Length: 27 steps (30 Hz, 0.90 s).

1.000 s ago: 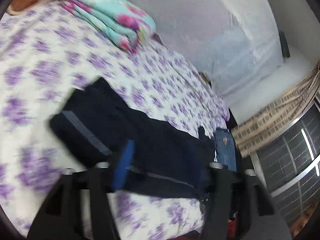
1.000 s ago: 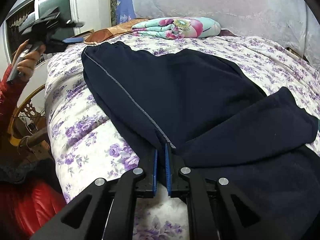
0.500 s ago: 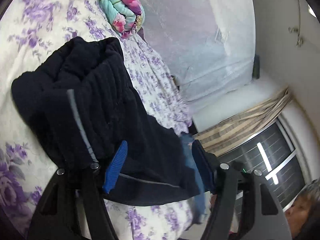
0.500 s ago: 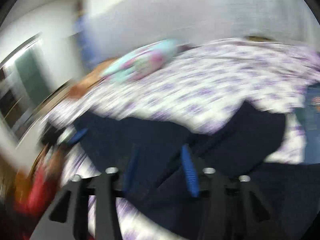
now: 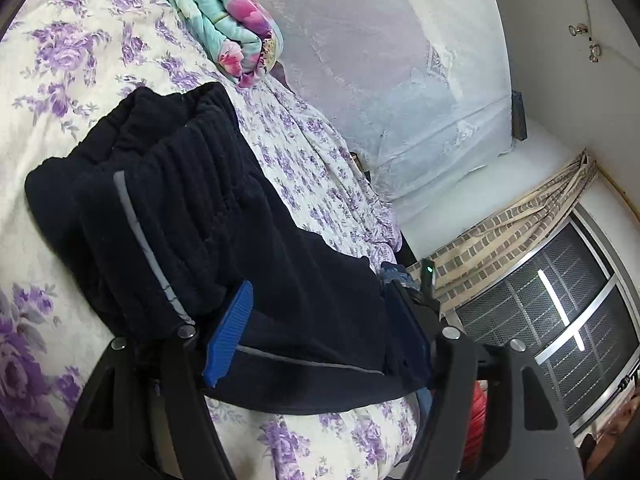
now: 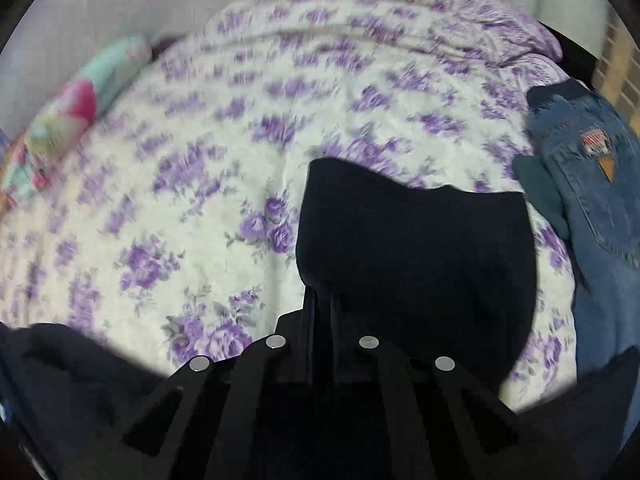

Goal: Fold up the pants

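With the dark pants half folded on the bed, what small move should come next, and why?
Probably carry the right hand-held gripper, shut on the dark pants, further over the bed and lay that lifted fabric flat; the left hand-held gripper straddles the waistband end, open.

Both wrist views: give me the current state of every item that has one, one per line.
Dark pants: partly folded on the bed, one end lifted.
Left tool: open, pants fabric between its fingers, not pinched.
Right tool: shut on a fold of the dark pants, holding it up.
Jeans: lying at the bed's edge, untouched.
Floral blanket: folded, lying on the bed.
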{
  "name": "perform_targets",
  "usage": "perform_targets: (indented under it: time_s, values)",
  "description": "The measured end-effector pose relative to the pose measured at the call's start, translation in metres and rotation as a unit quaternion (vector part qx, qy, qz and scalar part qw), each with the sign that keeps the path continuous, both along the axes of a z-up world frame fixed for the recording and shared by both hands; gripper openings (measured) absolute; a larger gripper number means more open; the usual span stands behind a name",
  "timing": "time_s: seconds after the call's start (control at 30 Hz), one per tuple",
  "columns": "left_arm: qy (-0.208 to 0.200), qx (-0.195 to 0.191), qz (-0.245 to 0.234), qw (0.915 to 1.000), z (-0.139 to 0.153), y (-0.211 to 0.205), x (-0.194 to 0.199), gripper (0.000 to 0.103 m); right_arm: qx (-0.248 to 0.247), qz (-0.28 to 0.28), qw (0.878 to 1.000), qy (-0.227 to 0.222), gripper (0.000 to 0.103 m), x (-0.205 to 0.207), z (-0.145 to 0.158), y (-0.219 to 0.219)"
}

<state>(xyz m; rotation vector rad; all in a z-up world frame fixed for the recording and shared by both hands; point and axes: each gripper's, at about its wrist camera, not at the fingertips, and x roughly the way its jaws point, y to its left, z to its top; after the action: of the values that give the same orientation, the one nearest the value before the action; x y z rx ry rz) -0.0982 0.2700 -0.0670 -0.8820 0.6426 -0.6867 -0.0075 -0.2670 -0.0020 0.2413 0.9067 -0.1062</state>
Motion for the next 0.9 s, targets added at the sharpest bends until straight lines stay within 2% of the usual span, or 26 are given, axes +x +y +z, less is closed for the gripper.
perform_targets:
  time_s: [0.07,0.13,0.23,0.3,0.33,0.4,0.43,0.5,0.57,0.63,0.67,0.8,0.9]
  values:
    - [-0.001,-0.002,0.0,1.0,0.0,0.0,0.0,0.067,0.039,0.002,0.998,-0.05,0.006,-0.031,0.022,-0.015]
    - [-0.001,-0.006,0.001,1.0,0.0,0.0,-0.002,0.067,0.11,-0.005,0.987,-0.12,0.006,-0.092,0.053,-0.047]
    - [-0.002,-0.015,0.003,0.9999,-0.001,0.003,-0.005,0.067,0.165,-0.049,0.969,-0.177,0.006,-0.178,0.063,-0.1]
    - [-0.002,-0.02,0.002,0.9998,-0.002,0.004,-0.005,0.068,0.176,-0.094,0.967,-0.158,0.006,-0.22,0.041,-0.128]
    - [-0.002,-0.022,0.001,0.9997,-0.002,0.004,-0.005,0.068,0.185,-0.113,0.969,-0.115,0.007,-0.238,0.016,-0.14]
    - [-0.002,-0.021,0.001,0.9998,-0.002,0.003,-0.004,0.069,0.181,-0.132,0.973,-0.061,0.009,-0.257,-0.011,-0.148]
    - [-0.002,-0.018,0.002,0.9998,-0.001,0.002,-0.004,0.069,0.175,-0.133,0.974,-0.062,0.009,-0.262,-0.015,-0.149]
    - [0.001,-0.011,0.005,0.9999,0.0,0.0,-0.004,0.069,0.161,-0.138,0.973,-0.092,0.011,-0.276,-0.007,-0.152]
    - [0.0,-0.003,0.008,1.0,0.001,-0.001,-0.005,0.069,0.127,-0.152,0.97,-0.141,0.026,-0.285,0.014,-0.152]
    - [-0.001,0.001,0.011,0.9999,0.001,-0.002,-0.006,0.069,0.083,-0.156,0.967,-0.184,0.029,-0.288,0.034,-0.145]
    - [-0.001,0.001,0.012,0.9999,0.001,-0.002,-0.006,0.069,0.069,-0.141,0.968,-0.197,0.029,-0.282,0.042,-0.139]
    - [-0.001,0.001,0.015,0.9999,0.001,-0.001,-0.006,0.069,0.047,-0.058,0.979,-0.192,0.029,-0.248,0.046,-0.111]
    - [-0.001,0.004,0.016,0.9999,0.002,-0.002,-0.006,0.069,0.03,0.027,0.991,-0.132,0.03,-0.22,0.022,-0.073]
